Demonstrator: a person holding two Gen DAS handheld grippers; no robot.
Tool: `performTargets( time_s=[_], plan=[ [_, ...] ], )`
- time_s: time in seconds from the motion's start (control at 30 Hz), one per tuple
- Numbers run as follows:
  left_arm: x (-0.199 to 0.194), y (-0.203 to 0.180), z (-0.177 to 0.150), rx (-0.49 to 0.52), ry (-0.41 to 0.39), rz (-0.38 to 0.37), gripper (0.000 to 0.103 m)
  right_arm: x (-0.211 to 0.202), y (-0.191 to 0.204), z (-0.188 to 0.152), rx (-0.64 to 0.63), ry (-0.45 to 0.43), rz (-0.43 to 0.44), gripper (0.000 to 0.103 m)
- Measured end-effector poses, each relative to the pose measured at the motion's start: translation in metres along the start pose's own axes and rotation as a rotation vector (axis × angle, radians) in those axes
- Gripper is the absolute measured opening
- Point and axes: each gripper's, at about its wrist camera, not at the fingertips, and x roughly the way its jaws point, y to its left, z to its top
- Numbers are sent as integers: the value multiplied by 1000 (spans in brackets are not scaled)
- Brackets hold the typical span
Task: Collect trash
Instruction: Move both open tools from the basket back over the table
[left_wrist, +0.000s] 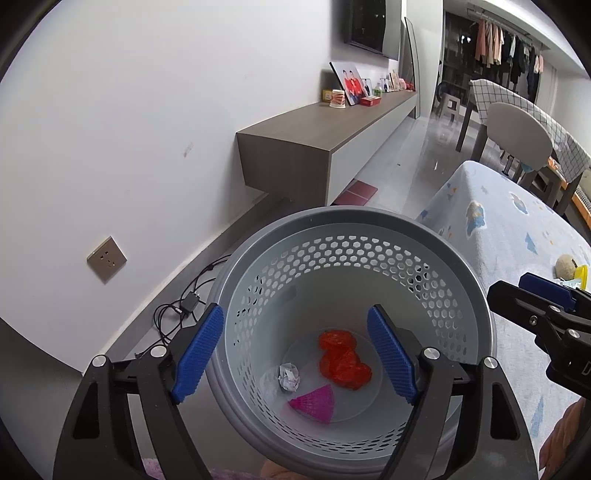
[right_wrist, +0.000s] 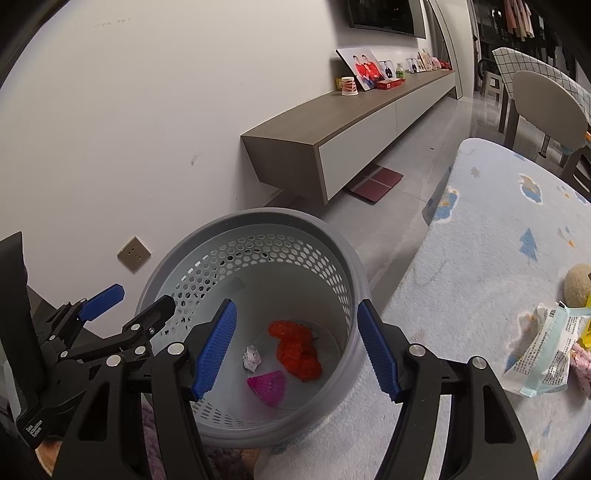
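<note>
A grey perforated waste basket (left_wrist: 424, 236) (right_wrist: 192, 254) stands at the edge of a pale blue rug. Inside lie a crumpled red net (left_wrist: 343, 358) (right_wrist: 295, 350), a small crumpled white paper (left_wrist: 289, 376) (right_wrist: 252, 357) and a pink mesh piece (left_wrist: 314, 402) (right_wrist: 267, 386). My left gripper (left_wrist: 295, 354) is open and empty over the basket; it also shows in the right wrist view (right_wrist: 136, 299). My right gripper (right_wrist: 295, 350) is open and empty above the basket's right side; it also shows at the right edge of the left wrist view (left_wrist: 517, 291). A pale blue wrapper (right_wrist: 546, 354), a yellow item and a beige fuzzy ball (right_wrist: 580, 284) lie on the rug.
The rug (right_wrist: 498, 229) covers the floor to the right. A low wooden TV cabinet (left_wrist: 332, 129) runs along the white wall, with photos and a cup on it. A wall socket (left_wrist: 107, 258) and black cables (left_wrist: 184, 306) are left of the basket. Chairs and a table stand far right.
</note>
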Motion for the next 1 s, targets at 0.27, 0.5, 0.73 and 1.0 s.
performTargets(
  time_s=[0.27,0.5,0.73,1.0],
  plan=[
    [-3,-1,2,-3,-13,-8,84,-11,-3,-6,14,-11,-25,65],
    [-12,-9,1,-1,-32,-30,84,-25,-12,-14,41,-16,-52,65],
    [-23,-26,1,21,-54,-76,85,-53,-29,-30,78,-38,-100,65],
    [-37,-64,-4,82,-73,-144,86,-89,-72,-60,175,-56,-179,66]
  ],
)
